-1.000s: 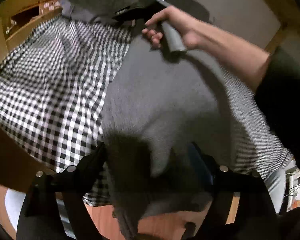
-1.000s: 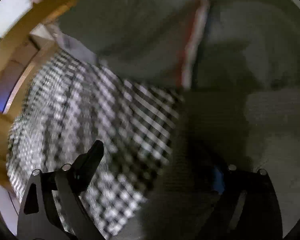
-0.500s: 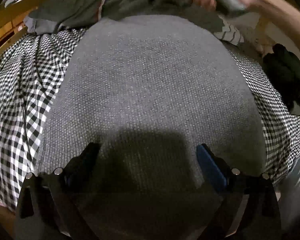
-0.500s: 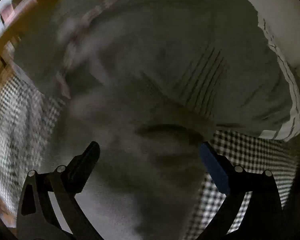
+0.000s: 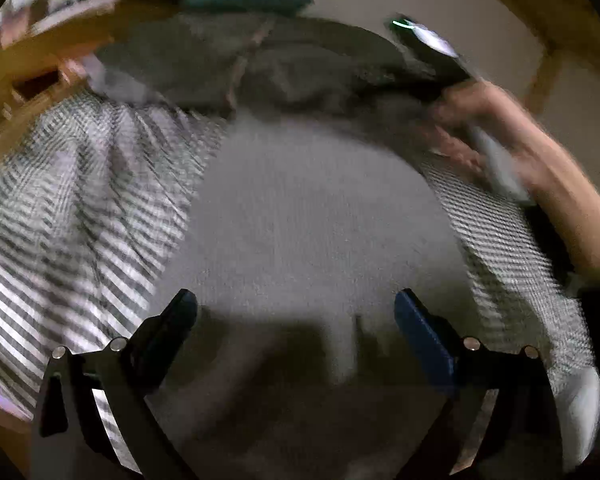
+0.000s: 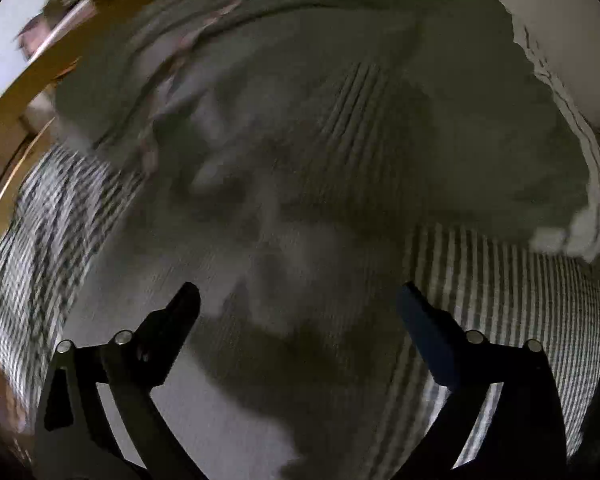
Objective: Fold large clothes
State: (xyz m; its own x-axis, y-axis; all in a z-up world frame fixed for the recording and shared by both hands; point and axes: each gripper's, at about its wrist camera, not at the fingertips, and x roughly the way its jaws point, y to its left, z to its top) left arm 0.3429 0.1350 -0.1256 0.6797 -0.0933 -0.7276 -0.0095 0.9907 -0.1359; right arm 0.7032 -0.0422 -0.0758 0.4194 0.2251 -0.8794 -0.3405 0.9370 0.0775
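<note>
Both claws wide, nothing between the fingers. Left claw (image 5: pixel 296 312) hangs over the near part of the grey knit sweater (image 5: pixel 312 216), which lies spread flat on the black-and-white checked cover (image 5: pixel 68 208). I can't tell whether that cover is on a bed or a surface; a wooden frame (image 5: pixel 40 68) runs along its far left edge. The sweater reads as a tidy block with checked fabric showing on both sides, so my guess is a fold has just been laid down and let go, which would explain the empty fingers. Right claw (image 6: pixel 298 306) points at the sweater's far end, where it meets a heap of other grey garments (image 6: pixel 340 92), one with ribbed lines and another with a pale striped hem at the right. In the left view the person's right hand (image 5: pixel 472 120) grips that claw's handle over the sweater's far right corner, forearm reaching in from the right. Probably it is going for a far edge or corner for the next fold, or heading to the heap. Both views are motion-blurred, so edges and sleeves are hard to pick out. Risk: the far hem is touching the heap and nearly the same colour, so it would be easy to pinch the wrong cloth.
</note>
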